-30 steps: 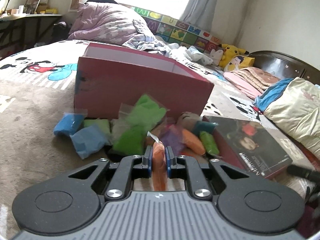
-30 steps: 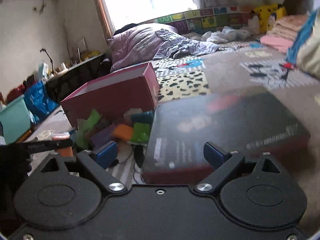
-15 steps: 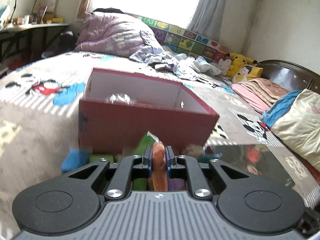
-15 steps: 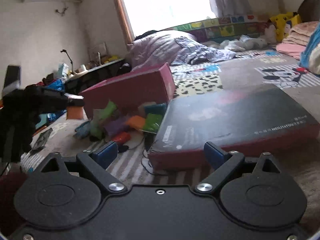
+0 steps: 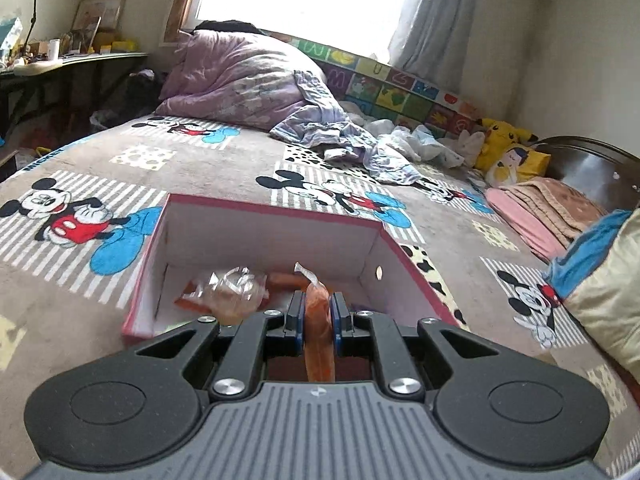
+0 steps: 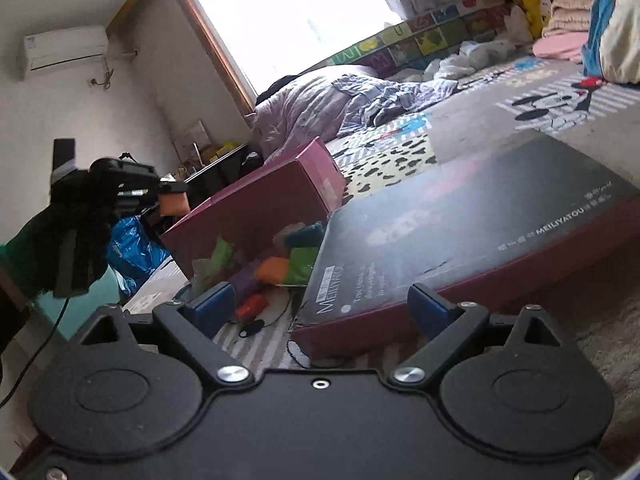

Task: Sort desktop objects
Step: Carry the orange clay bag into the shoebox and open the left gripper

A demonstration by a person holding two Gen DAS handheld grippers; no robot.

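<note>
Our left gripper (image 5: 318,318) pinches an orange packet (image 5: 319,336) above the pink box (image 5: 256,208), at twelve o'clock. Our right gripper (image 6: 320,312) stands spread and empty, the dark lid (image 6: 480,216) at one o'clock.

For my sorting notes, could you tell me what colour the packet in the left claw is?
Orange packet; clearest in the left wrist view.
</note>
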